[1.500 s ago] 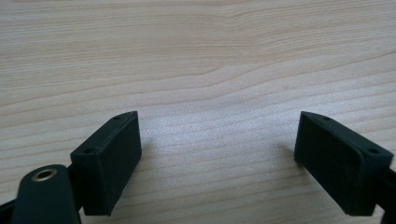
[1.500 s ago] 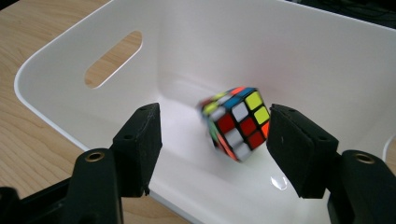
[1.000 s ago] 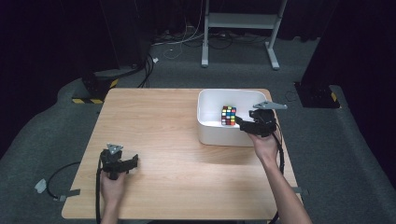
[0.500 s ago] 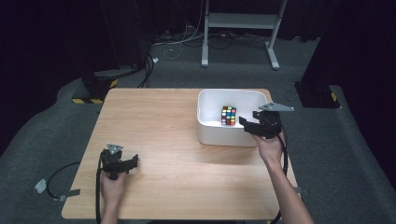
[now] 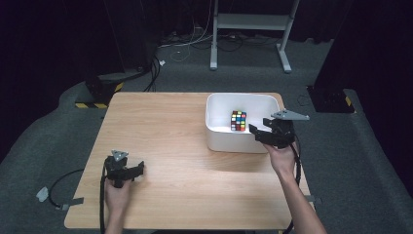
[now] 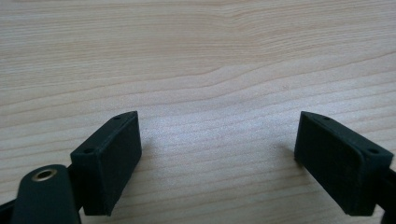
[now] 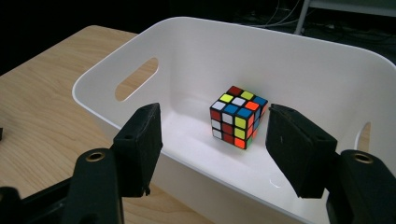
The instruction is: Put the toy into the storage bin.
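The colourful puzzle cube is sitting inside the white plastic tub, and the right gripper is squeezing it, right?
Not quite. The colourful puzzle cube does sit inside the white plastic tub, but the right gripper isn't squeezing it. The right gripper view shows the cube standing free beyond the jaws, with nothing between them.

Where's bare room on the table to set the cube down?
Bare wood runs from the white bin leftward to the table edge, and between the left tongs and right tongs. It is crowded at the bin, which holds the cube.
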